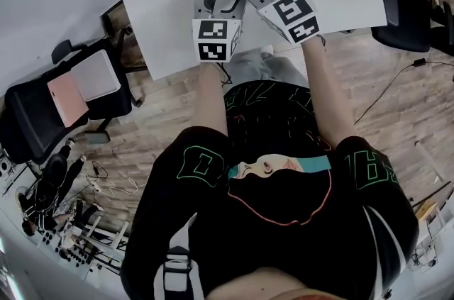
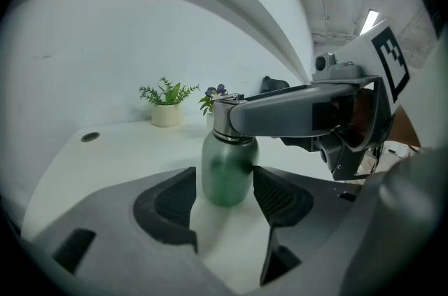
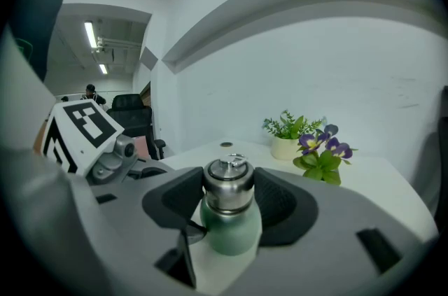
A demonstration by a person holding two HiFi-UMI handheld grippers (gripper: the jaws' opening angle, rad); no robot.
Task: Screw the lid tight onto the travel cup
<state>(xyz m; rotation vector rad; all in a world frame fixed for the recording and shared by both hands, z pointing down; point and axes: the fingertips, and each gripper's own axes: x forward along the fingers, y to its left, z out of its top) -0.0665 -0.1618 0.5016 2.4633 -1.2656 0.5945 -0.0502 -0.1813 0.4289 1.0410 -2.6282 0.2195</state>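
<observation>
Right gripper view puts the right tool [image 3: 229, 200] closed on the steel lid [image 3: 228, 179], with a dark pad pressed against each side of its straight band and a small ring standing on top. Under the lid the pale green travel cup [image 3: 231, 235] stands upright on the white surface [image 3: 392, 182].

The left gripper view shows the left tool [image 2: 225, 195] open around the cup's body. One pad sits at or just beside the green wall and the other is plainly apart from it, so nothing is clamped there. The right tool's arm crosses above at lid height. A potted plant [image 2: 166, 106] stands well behind, clear of the work.

The cup looks like stiff metal that will not give under the pads. Its rounded, smooth wall is likely to slip or spin. It seems small and probably light, so it would likely turn with the lid unless the body is held. The best holds appear to be the lid's straight band and the widest part of the body.
</observation>
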